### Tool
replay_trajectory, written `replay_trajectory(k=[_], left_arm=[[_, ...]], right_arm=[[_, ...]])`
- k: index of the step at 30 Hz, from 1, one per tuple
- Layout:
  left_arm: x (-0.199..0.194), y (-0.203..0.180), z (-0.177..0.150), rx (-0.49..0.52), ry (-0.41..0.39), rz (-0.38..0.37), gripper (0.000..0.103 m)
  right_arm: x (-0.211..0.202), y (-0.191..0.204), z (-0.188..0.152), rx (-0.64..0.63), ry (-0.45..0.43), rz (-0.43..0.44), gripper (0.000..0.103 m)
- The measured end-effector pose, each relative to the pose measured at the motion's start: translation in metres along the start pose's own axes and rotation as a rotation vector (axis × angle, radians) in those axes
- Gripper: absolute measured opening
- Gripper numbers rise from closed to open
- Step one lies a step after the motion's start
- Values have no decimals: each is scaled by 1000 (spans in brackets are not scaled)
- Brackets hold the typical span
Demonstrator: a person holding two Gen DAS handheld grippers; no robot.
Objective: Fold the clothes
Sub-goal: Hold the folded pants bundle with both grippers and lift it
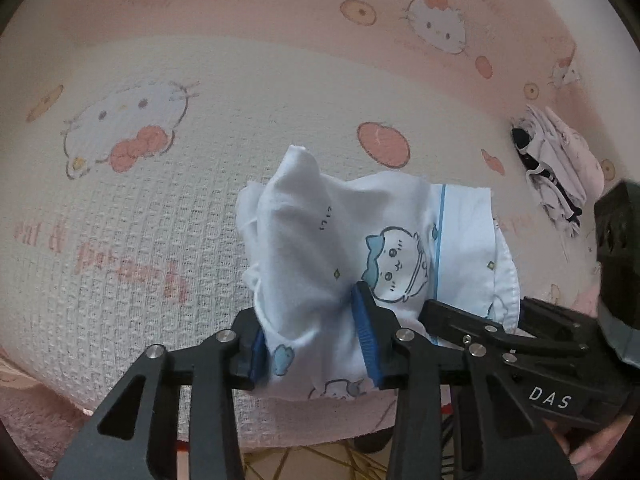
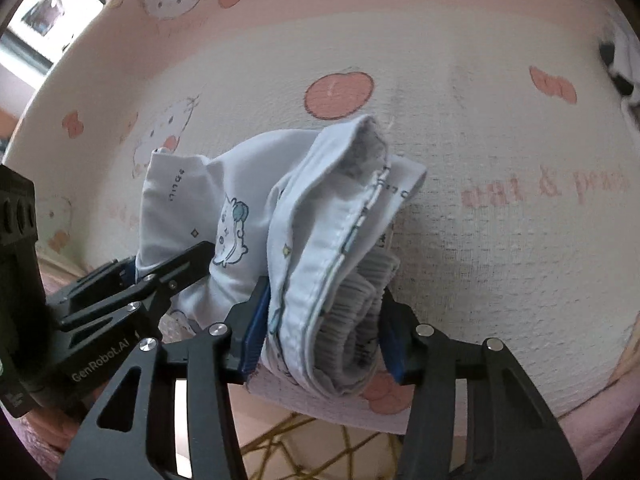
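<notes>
A small white garment (image 1: 360,240) printed with blue cartoon animals is bunched up above the near edge of a pink and cream cat-print blanket (image 1: 160,200). My left gripper (image 1: 314,344) is shut on its left part, cloth pinched between the blue pads. My right gripper (image 2: 324,328) is shut on the other part, where a ribbed waistband (image 2: 360,320) and a stitched hem are folded together. The garment (image 2: 200,208) sags between the two grippers. The right gripper (image 1: 500,328) shows at the right of the left wrist view, the left gripper (image 2: 160,268) at the left of the right wrist view.
A crumpled pile of white, pink and dark clothes (image 1: 556,164) lies at the far right of the blanket. The blanket's near edge (image 2: 360,412) hangs over a floor with yellow line pattern (image 2: 300,448). A fluffy pink fabric (image 1: 32,420) sits low left.
</notes>
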State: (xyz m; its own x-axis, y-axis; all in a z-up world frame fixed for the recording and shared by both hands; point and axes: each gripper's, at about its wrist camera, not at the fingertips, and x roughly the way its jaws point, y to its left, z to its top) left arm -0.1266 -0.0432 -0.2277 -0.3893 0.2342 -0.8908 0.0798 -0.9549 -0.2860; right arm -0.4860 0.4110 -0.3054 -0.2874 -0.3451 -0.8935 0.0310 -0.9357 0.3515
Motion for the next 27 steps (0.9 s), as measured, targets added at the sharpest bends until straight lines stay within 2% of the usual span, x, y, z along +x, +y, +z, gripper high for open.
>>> replay_trajectory(k=[3, 4, 5, 7, 9, 11, 15, 19, 25, 27], left_arm=[[1, 14, -2, -77, 16, -72, 47], [-4, 10, -3, -59, 2, -71, 45], [-9, 6, -4, -42, -12, -70, 36], [-19, -3, -6, -7, -40, -69, 36], [-28, -12, -7, 28, -67, -67, 29], [-32, -27, -4, 63, -70, -68, 23], [-41, -58, 4, 131, -77, -68, 19], [-26, -67, 6, 141, -42, -59, 19], [-11, -37, 0, 21, 5, -30, 21], [-17, -25, 3, -9, 2, -29, 30]], right_arm=[[0, 7, -4, -57, -22, -35, 56], [-2, 10, -6, -70, -29, -46, 51], [-5, 12, -7, -80, -34, -51, 46], [-12, 16, -8, -101, -45, -53, 38], [-26, 19, -6, -117, -60, -18, 36], [-41, 21, -8, -120, -82, -19, 36], [-47, -3, -12, -60, -84, -26, 35], [-49, -31, -16, 9, -79, -31, 35], [-47, -64, -21, 81, -64, -8, 36], [-47, -63, -21, 67, -68, -5, 37]])
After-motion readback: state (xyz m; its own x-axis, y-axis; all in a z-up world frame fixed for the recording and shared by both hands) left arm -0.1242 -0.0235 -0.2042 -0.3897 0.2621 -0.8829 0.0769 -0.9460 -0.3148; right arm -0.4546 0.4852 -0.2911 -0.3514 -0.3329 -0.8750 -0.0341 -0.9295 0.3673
